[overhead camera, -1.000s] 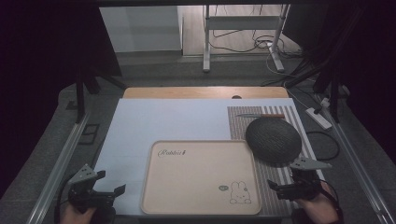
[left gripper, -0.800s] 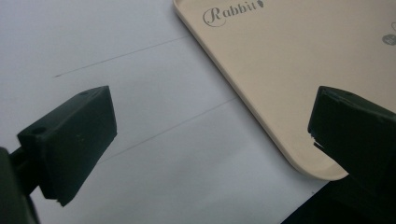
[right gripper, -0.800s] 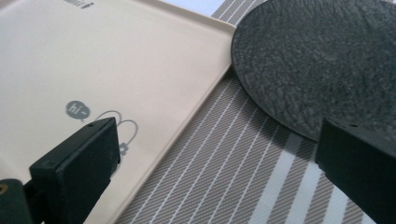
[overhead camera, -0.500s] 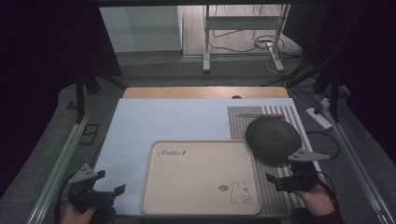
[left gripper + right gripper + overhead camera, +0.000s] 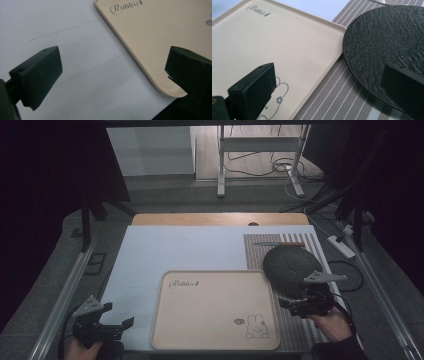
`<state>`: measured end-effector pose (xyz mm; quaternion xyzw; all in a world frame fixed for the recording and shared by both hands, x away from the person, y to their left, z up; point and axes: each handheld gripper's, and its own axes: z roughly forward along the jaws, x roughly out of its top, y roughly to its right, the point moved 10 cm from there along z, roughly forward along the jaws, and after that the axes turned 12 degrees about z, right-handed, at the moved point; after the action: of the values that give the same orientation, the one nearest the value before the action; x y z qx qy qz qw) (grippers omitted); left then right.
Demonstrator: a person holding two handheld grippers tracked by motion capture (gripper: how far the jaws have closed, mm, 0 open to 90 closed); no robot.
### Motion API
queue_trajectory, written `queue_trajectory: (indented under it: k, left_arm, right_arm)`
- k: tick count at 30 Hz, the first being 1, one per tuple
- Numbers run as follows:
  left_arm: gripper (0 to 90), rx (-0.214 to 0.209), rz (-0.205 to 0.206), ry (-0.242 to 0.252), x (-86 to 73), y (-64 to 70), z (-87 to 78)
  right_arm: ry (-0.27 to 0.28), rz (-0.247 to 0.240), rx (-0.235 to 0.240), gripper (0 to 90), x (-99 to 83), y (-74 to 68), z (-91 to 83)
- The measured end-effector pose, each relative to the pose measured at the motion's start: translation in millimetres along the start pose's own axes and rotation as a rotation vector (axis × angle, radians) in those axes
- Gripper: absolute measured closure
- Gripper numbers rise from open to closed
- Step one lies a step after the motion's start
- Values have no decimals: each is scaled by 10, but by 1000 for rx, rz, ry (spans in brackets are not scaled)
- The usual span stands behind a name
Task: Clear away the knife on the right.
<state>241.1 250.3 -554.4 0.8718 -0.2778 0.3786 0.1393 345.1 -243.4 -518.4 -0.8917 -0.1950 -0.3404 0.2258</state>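
Resting near the front of the worktop (image 5: 150,250), a beige tray (image 5: 215,312) with the word "Rabbit" at its far left corner and a small rabbit drawing at its near right corner lies flat on the pale sheet that covers the surface. Just to its right is a striped brown placemat (image 5: 300,320), and on that mat sits a round, dark, rough-textured plate (image 5: 290,265), its edge close beside the tray's far right corner. A slim utensil (image 5: 277,243) lies across the far end of the mat, too small to tell apart further.

The left hand-held gripper (image 5: 122,324) is held low at the near left corner of the worktop, left of the tray and clear of it. In the left gripper view its two black jaws stand wide apart with nothing between them, the sheet and the tray's rounded near corner (image 5: 172,92) visible below.

The right hand-held gripper (image 5: 292,305) hovers over the mat at the tray's right edge, just on the near side of the plate. In the right gripper view its jaws are also spread with nothing held; one jaw sits above the rabbit drawing on the tray (image 5: 287,57), the other over the near rim of the plate (image 5: 387,42). Whether that jaw touches the plate I cannot tell.
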Motion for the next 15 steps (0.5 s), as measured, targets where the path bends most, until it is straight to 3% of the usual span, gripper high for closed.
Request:
queue_trajectory:
  k: [10,15]
  left_arm:
    - [12,1,-4,0,0,-3,2]
    - [12,3,-3,-2,-1,-4,3]
  right_arm:
    - [-9,-37,-54,3,142,98,150]
    - [-17,-16,-75,3,190,187,205]
